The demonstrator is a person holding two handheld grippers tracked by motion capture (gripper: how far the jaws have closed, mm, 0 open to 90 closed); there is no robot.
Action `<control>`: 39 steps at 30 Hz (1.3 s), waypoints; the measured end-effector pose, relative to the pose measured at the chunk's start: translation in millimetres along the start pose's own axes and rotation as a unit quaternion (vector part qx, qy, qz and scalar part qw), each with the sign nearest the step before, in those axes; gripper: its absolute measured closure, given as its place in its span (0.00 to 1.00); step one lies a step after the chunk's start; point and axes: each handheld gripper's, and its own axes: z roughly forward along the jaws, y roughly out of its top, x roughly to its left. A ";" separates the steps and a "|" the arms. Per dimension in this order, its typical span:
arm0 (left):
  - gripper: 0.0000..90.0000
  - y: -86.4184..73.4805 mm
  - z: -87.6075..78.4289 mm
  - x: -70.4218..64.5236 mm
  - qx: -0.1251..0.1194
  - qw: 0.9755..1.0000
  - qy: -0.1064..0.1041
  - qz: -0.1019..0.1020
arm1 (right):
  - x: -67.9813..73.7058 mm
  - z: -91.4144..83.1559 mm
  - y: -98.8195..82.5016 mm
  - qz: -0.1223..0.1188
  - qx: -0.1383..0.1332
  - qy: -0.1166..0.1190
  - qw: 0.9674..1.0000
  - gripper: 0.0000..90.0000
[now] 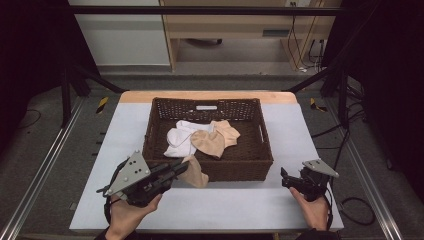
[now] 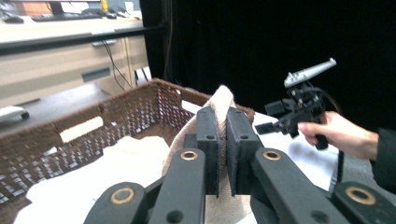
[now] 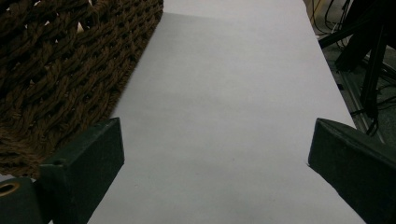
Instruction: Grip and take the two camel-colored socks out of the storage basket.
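The left gripper (image 1: 181, 168) pinches a beige sock (image 1: 196, 173) between jaws pressed tight on the cloth, at the front wall of the brown wicker basket (image 1: 250, 167), near the counter's (image 1: 250, 200) front edge. The sock hangs down outside that front wall. Inside the basket lie a white sock (image 1: 177, 139) and more beige socks (image 1: 215, 137). The right gripper (image 1: 284, 178), jaws spread wide and empty, sits low over the counter just beside the basket's front right corner.
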 end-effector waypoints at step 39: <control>0.91 -119.6 40.7 24.7 0.205 0.976 0.025 -0.072 | 0.5 -0.6 -0.1 0.000 0.004 0.004 1.000 0.04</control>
